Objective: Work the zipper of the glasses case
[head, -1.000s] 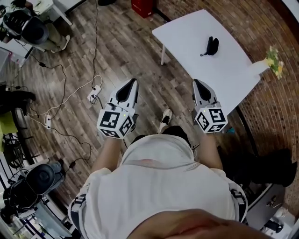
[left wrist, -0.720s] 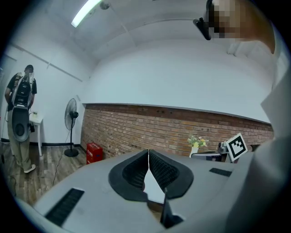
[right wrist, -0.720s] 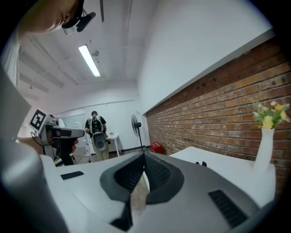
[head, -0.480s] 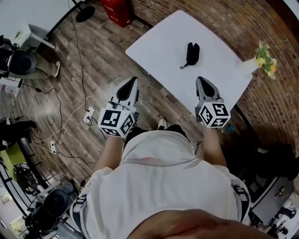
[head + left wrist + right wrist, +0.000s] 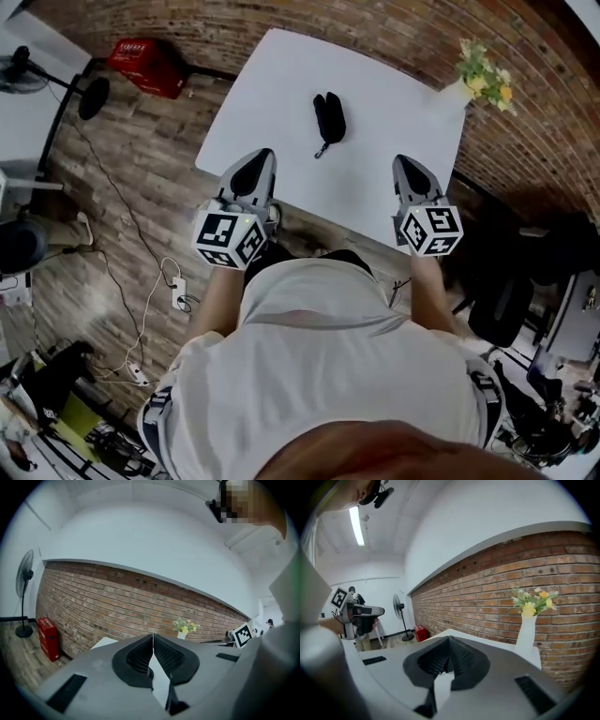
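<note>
Black and oval, the glasses case (image 5: 328, 116) lies by itself near the middle of the white worktop (image 5: 262, 103). It looks zipped shut, and a short pull or strap (image 5: 322, 150) trails from the end nearer the person; what is inside cannot be seen. The only other container on the worktop is a white vase (image 5: 454, 91) at the far right corner, well apart from the case, holding yellow and pale flowers (image 5: 485, 72). The left claw (image 5: 263, 155) and the right claw (image 5: 401, 161) hover over the near edge of the worktop, one to each side of the case and apart from it. Each has its ribbed pads pressed together at the tips with nothing between them. A brick wall (image 5: 375, 28) runs behind the worktop. On the wooden floor (image 5: 122, 206) to the left stand a red box (image 5: 150, 66) and a pedestal fan (image 5: 92, 97), and cables with a power strip (image 5: 178, 292) lie nearer the person.
</note>
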